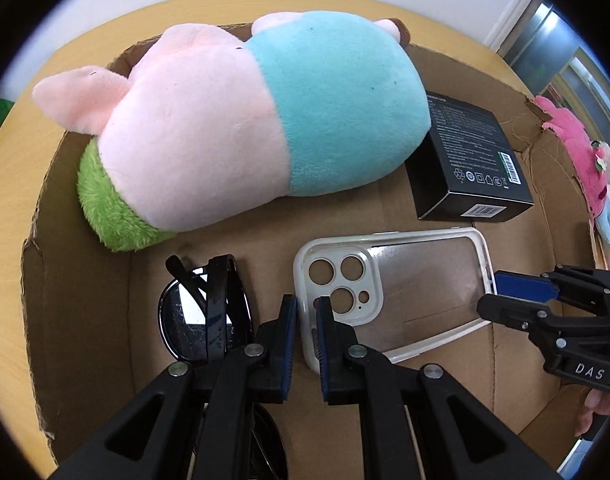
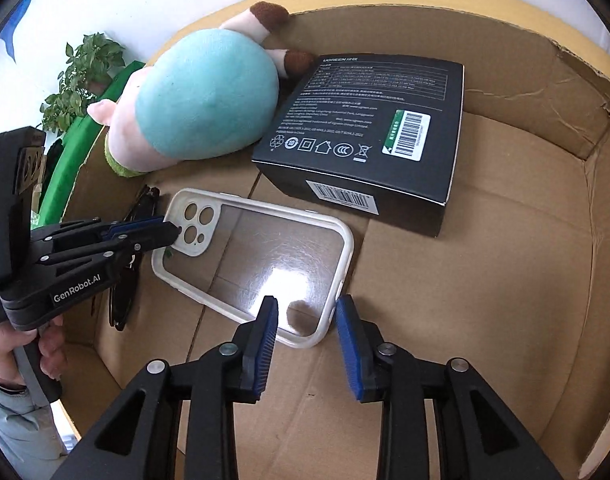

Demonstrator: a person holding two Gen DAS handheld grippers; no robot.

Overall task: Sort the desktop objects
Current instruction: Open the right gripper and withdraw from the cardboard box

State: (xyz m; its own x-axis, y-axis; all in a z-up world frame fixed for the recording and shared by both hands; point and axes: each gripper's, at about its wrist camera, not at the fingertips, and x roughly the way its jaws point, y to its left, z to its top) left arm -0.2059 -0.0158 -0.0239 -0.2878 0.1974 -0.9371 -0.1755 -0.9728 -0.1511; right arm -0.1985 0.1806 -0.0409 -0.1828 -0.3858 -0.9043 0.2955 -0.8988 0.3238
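Both claws are down inside the shallow brown cardboard box [image 2: 505,208], where the clear phone case with a white rim [image 2: 261,256] lies flat. The left claw [image 1: 307,310] pinches the case's camera-end rim. The right claw [image 2: 307,316], part open, straddles the opposite corner without touching. Next, I judge: release and withdraw.
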